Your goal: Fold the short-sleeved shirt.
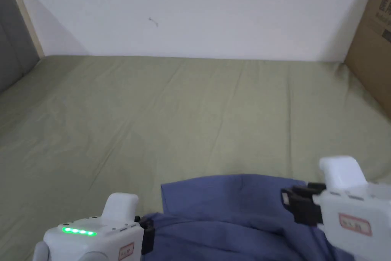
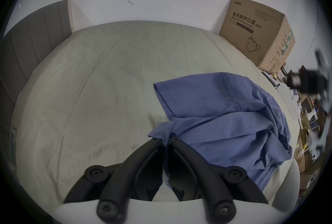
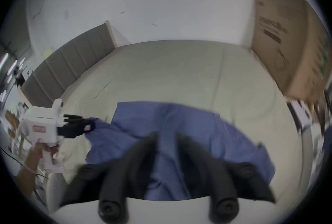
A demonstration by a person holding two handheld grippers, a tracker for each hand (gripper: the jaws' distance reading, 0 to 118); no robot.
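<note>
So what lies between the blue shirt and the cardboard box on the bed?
Nothing but bare green sheet. In the left gripper view, the shirt ends short of the cardboard box, with a wrinkled strip of bedding between them.

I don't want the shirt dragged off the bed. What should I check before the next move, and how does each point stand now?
1. Left gripper clamped on the crumpled blue cotton short-sleeved shirt: ok, jaws together on a bunched edge.
2. Right gripper holding cloth: not ok, jaws stand apart over the shirt, blurred.
3. Shirt spread flat: not ok, it lies bunched with folds.
4. Free room on the pale green bed sheet beyond the shirt: ok.
5. Brown cardboard box apart from the shirt: ok.
6. Shirt fully on the bed: cannot tell, its near part runs to the bed's edge.
</note>
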